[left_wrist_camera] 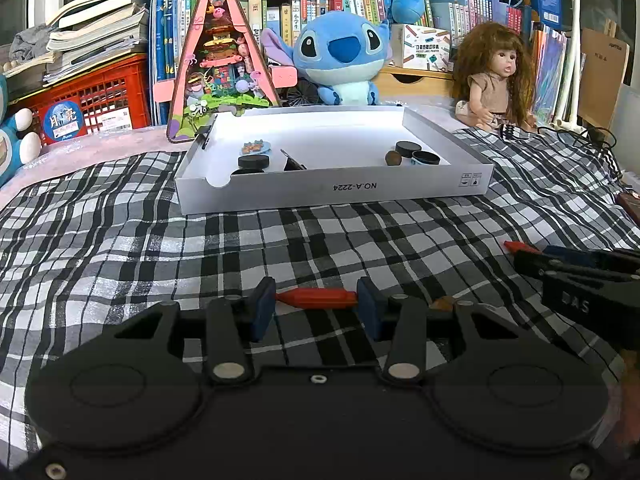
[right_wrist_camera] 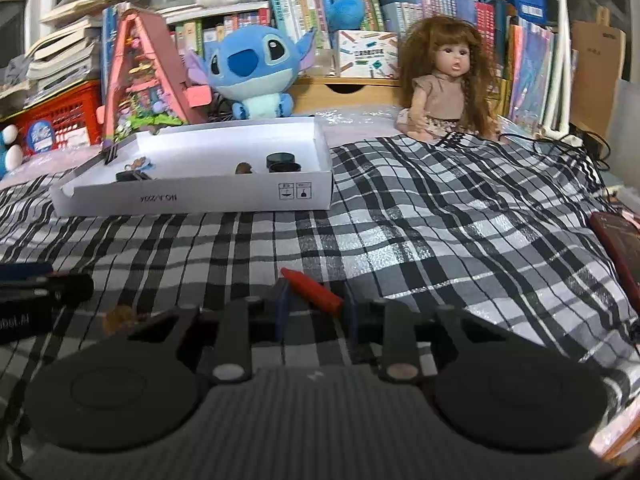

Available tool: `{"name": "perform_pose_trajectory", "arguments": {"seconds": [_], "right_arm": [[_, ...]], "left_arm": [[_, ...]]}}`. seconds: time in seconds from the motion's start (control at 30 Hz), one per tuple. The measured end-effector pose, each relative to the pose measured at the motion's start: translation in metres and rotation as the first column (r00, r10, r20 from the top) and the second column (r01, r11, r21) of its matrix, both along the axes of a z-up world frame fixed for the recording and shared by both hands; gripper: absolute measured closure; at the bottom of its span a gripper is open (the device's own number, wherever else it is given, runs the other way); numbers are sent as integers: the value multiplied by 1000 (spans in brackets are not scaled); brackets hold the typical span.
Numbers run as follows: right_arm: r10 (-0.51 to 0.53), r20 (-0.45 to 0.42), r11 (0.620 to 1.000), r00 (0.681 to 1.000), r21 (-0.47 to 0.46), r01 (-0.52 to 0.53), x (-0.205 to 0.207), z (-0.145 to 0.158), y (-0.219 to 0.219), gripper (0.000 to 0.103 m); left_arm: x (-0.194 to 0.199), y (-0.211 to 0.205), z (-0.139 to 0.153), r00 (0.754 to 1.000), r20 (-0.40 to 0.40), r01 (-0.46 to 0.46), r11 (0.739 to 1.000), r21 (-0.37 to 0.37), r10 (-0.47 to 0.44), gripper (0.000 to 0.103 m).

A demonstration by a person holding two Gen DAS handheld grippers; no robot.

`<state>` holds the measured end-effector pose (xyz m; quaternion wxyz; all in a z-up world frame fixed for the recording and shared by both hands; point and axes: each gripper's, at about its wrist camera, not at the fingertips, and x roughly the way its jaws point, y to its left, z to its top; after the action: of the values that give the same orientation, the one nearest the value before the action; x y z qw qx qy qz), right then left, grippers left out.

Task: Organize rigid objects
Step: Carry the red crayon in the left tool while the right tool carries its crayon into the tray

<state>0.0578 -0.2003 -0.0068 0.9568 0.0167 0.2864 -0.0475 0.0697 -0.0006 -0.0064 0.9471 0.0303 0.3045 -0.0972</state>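
In the left wrist view my left gripper [left_wrist_camera: 316, 307] is shut on a short red crayon-like stick [left_wrist_camera: 316, 298], which lies crosswise with one blue pad against each end, just above the checked cloth. In the right wrist view my right gripper [right_wrist_camera: 316, 309] holds a second red stick [right_wrist_camera: 314, 289]. That stick lies slantwise between the blue pads and its pointed tip pokes out to the upper left. The right gripper's fingers [left_wrist_camera: 560, 262] also show at the right of the left wrist view. A white box [left_wrist_camera: 332, 194] stands beyond, holding black round caps [left_wrist_camera: 408, 147], a brown ball [left_wrist_camera: 393, 157] and binder clips.
A small brown object [left_wrist_camera: 444, 303] lies on the cloth between the two grippers. Behind the white box [right_wrist_camera: 192, 198] stand a blue plush toy [left_wrist_camera: 340, 60], a pink A-frame model [left_wrist_camera: 222, 60] and a doll [left_wrist_camera: 496, 76]. A dark red flat item [right_wrist_camera: 618, 240] lies at the right edge.
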Motion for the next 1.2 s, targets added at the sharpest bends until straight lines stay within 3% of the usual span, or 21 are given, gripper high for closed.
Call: {"name": "perform_pose_trajectory", "arguments": {"seconds": [0.1,0.27,0.47,0.87,1.2], "right_arm": [[52,2,999,999,-9,-52,-7,1,-5,49],[124,-13,990,992,-68,-125,-18,1,-7,42],[139,-22,985,990,-104,-140,-22,3,-17,41],[9,-12,994,1000,-109,-11,-14,3,-43,40],[2,-3,990,1000,-143,-3,-14,-1,-42,40]], "left_arm": [[1,1,0,1000,-3,-4,1000,-3,3,61],[2,2,-1,1000,-7,-6,1000,-7,6,61],[2,2,-1,1000,-8,-7,1000,-6,7,61],[2,3,-3,1000,-9,-11,1000,-6,11,61],[2,3,-3,1000,-10,-12,1000,-7,12,61]]}}
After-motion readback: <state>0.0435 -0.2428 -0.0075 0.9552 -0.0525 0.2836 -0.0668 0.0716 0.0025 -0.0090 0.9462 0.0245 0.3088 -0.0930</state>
